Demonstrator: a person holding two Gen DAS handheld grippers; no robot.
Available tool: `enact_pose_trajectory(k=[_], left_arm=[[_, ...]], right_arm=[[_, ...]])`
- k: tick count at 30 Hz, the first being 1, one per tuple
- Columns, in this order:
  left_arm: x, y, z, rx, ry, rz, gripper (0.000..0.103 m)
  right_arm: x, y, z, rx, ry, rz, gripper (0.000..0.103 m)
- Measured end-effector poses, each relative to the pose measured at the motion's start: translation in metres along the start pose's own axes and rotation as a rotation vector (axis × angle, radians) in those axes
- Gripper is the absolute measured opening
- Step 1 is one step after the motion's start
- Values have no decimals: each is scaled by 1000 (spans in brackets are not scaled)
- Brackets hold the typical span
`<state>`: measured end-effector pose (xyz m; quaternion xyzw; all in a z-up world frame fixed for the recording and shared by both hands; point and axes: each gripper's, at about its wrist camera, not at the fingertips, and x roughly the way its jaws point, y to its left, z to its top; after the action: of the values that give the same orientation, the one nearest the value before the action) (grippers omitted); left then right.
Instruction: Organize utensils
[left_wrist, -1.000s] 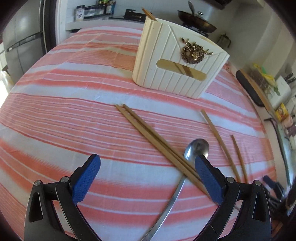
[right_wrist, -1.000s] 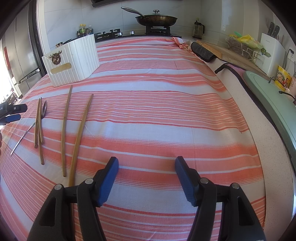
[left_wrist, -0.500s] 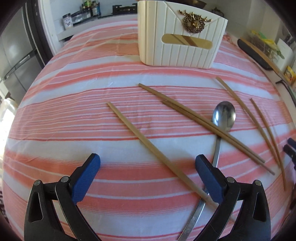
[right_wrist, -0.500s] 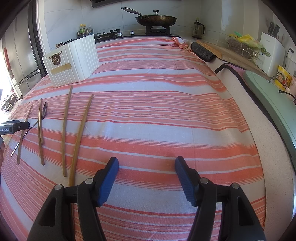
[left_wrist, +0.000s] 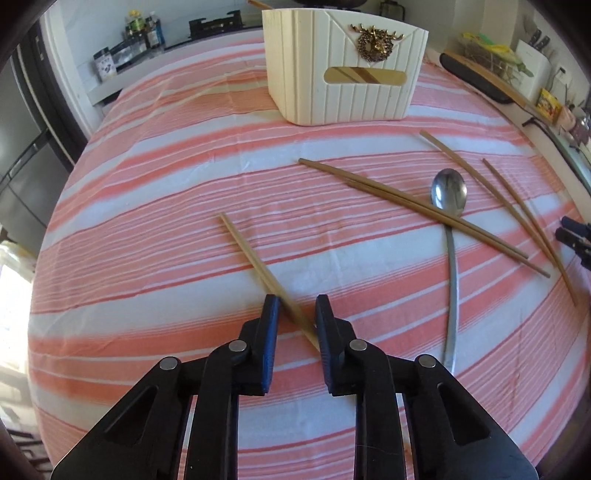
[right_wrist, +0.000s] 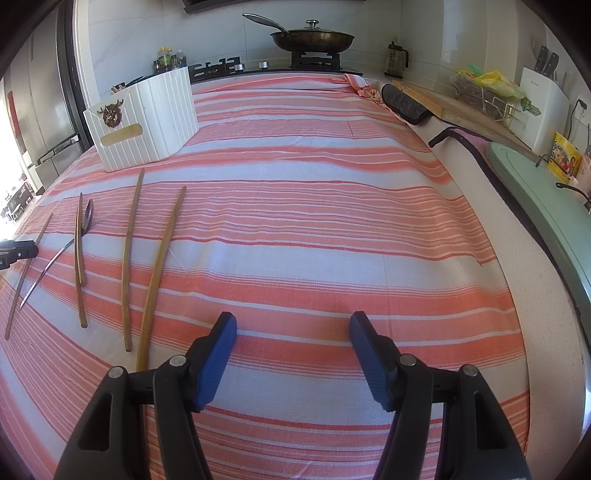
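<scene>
Cream ribbed utensil holder (left_wrist: 343, 74) upright toward far edge of desk, gold stag ornament on front, slot cut below it; chopstick tip poking above its rim. Lone bamboo chopstick (left_wrist: 258, 266) flat, diagonal, nearest left edge, near end between closing jaws. Darker chopstick pair (left_wrist: 406, 201) flat, side by side, crossing over neck of steel spoon (left_wrist: 448, 195), bowl up, handle toward near edge. Two more chopsticks (left_wrist: 517, 206) flat just beyond spoon, toward desk middle.

Tablecloth (left_wrist: 147, 206) showing coral-and-white stripes, holder (left_wrist: 343, 74) showing cream ribbing with gold emblem, chopsticks (left_wrist: 406, 201) showing tan, spoon (left_wrist: 448, 192) gleaming silver, gripper pads (right_wrist: 218, 354) showing blue.
</scene>
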<state>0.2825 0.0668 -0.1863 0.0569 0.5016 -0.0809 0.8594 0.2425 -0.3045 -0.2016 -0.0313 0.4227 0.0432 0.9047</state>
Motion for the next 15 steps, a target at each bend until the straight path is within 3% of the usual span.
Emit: enact_pose_trajectory(k=[3, 8, 15], left_arm=[[1, 8, 0, -29, 4, -14, 23], [-1, 7, -10, -76, -17, -10, 65], [-9, 2, -32, -109, -54, 26, 82]], right_arm=[[0, 0, 0, -1, 0, 0, 65], [0, 0, 0, -1, 0, 0, 65], [0, 0, 0, -2, 0, -1, 65]])
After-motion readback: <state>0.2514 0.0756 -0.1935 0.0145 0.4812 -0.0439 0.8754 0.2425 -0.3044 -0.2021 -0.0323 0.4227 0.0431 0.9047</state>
